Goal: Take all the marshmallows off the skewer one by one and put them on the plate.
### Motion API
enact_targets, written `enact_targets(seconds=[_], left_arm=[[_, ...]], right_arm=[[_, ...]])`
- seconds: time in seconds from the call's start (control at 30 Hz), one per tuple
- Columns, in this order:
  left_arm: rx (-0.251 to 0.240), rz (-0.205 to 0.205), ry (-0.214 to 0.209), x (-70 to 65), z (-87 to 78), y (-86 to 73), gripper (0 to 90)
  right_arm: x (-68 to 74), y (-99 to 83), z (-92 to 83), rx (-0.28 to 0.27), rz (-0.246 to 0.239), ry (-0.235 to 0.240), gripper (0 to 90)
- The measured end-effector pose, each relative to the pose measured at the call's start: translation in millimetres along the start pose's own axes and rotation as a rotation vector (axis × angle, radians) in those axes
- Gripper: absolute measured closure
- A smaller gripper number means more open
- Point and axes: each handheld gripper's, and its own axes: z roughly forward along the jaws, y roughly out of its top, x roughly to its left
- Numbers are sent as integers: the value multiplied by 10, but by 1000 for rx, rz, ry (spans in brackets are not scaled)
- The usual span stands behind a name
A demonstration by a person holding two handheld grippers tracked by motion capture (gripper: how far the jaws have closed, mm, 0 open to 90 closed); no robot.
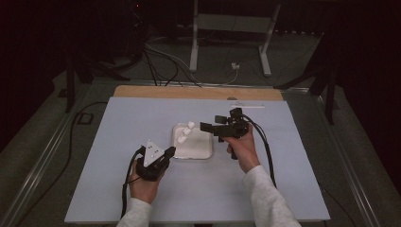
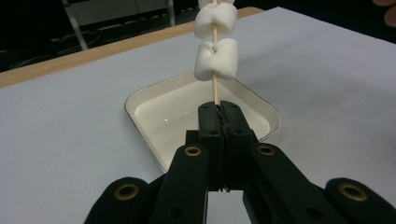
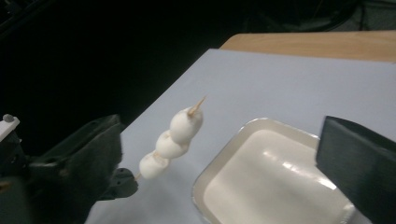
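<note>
White marshmallows [image 3: 170, 140], three in number, sit threaded on a thin wooden skewer [image 2: 215, 88], whose pointed tip projects past the topmost piece in the right gripper view. The left gripper [image 2: 218, 112] has its jaws fully closed on the lower end of the skewer and holds it upright above the near edge of the white tray [image 2: 140, 121]. The tray rests near the middle of the pale blue-grey table cover [image 1: 118, 142] and appears empty (no loose marshmallows can be seen in it).

The right gripper [image 1: 204, 126] is carried above the far right corner of the tray, pointing toward the skewer but apart from it. Its jaws stand apart: one dark jaw shows at the right edge and another at the lower left of its own view, with nothing between them.

Judged from this arrangement, the threading step is complete or nearly so: all visible marshmallows are on the skewer and no further stock is in sight. What probably remains is to lay the loaded skewer down, perhaps on the tray.

No brand, label or legible writing is visible on the tray, the grippers or the table cover.
</note>
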Motion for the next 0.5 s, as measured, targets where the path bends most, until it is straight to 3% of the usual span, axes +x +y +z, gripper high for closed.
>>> enact_targets(seconds=[0.27, 0.3, 0.33, 0.5], left_arm=[[-2, 11, 0, -23, 4, 4, 900], [0, 14, 1, -27, 8, 3, 900], [-2, 13, 2, -29, 9, 2, 900], [1, 19, -5, -48, 19, 4, 900]], right_arm=[[-31, 2, 101, 3, 75, 61, 184], [-39, -2, 124, 7, 88, 96, 290], [-35, -5, 136, 13, 99, 104, 336], [7, -28, 234, 62, 136, 130, 503]])
